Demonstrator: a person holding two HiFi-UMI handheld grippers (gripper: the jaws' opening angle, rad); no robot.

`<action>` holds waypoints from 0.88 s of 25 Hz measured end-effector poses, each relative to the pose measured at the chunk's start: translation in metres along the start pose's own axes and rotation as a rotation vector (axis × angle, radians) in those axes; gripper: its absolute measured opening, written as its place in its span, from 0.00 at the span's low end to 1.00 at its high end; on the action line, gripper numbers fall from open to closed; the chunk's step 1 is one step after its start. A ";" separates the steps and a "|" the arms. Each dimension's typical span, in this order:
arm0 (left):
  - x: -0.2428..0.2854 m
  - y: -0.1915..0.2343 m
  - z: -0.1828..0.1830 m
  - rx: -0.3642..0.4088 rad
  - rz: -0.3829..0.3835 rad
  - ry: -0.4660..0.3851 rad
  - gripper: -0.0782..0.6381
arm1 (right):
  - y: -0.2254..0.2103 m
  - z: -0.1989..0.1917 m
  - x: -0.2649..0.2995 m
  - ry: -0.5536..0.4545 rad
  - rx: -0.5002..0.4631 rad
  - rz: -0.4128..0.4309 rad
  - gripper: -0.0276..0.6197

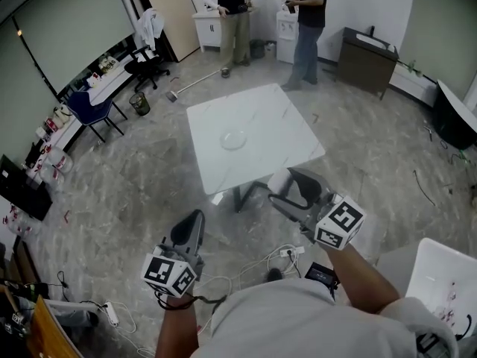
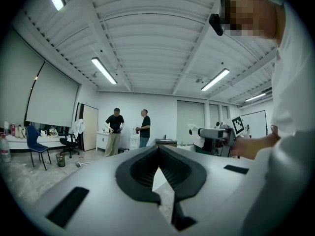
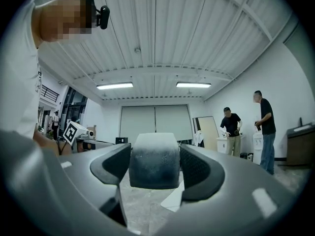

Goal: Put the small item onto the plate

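Standing back from a white table (image 1: 276, 121), both grippers held short of its near edge.

Around:
- Cables (image 1: 253, 263) and a power strip (image 1: 291, 252) on the floor between the grippers.
- Behind the table, one person (image 1: 231, 10) at a white cabinet (image 1: 209, 30), a second person (image 1: 307, 21) by a water dispenser (image 1: 287, 24).
- Dark cabinet (image 1: 365, 60) further right.
- Broom (image 1: 195, 83) flat on the floor past the table's far corner.
- Along the left wall, a blue chair (image 1: 93, 114) and a black office chair (image 1: 145, 66).
- Bin (image 1: 139, 104) between the two chairs, contents too small to tell.

Task side:
- Holding a small block (image 3: 153, 163) in the right gripper (image 1: 283, 186), jaws pressed on both its sides. White on top, darker grey lower down.
- Block in the air, seen from the head view just short of the table's near edge, well apart from the plate (image 1: 233, 139).
- Plate clear, lying flat near the table's middle. Block not on it yet.
- Only the table's near edge and a stretch of its top between block and plate.
- Left gripper (image 2: 158, 147) closed tip to tip, gripping nothing, held lower and to the left of the right one.
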State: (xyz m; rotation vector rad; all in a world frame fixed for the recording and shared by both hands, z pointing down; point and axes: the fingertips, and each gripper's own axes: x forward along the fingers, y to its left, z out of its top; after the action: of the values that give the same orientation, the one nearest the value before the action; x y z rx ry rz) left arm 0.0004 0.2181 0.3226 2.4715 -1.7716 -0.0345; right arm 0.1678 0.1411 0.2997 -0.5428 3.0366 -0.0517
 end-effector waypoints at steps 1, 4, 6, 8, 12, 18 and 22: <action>0.013 0.002 0.001 0.002 0.003 0.000 0.12 | -0.014 0.001 0.001 0.002 -0.009 0.002 0.50; 0.040 0.014 0.003 -0.006 0.017 0.000 0.12 | -0.048 0.005 0.009 0.000 -0.017 -0.003 0.50; 0.053 0.020 0.001 -0.010 0.021 0.006 0.12 | -0.063 0.005 0.014 -0.004 -0.011 -0.006 0.50; 0.067 0.027 -0.003 -0.014 0.019 0.009 0.12 | -0.075 0.003 0.018 -0.006 -0.010 -0.006 0.50; 0.095 0.046 -0.002 -0.029 0.012 0.005 0.12 | -0.096 -0.003 0.035 0.006 -0.008 -0.009 0.50; 0.158 0.081 0.000 -0.040 -0.023 -0.006 0.12 | -0.133 -0.010 0.077 0.031 -0.014 -0.009 0.50; 0.196 0.121 0.003 -0.055 -0.050 -0.003 0.12 | -0.156 -0.014 0.118 0.050 -0.017 -0.017 0.50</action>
State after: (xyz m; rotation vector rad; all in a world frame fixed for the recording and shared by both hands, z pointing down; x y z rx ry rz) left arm -0.0507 -0.0054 0.3391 2.4782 -1.6870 -0.0898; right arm 0.1104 -0.0461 0.3150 -0.5780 3.0840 -0.0412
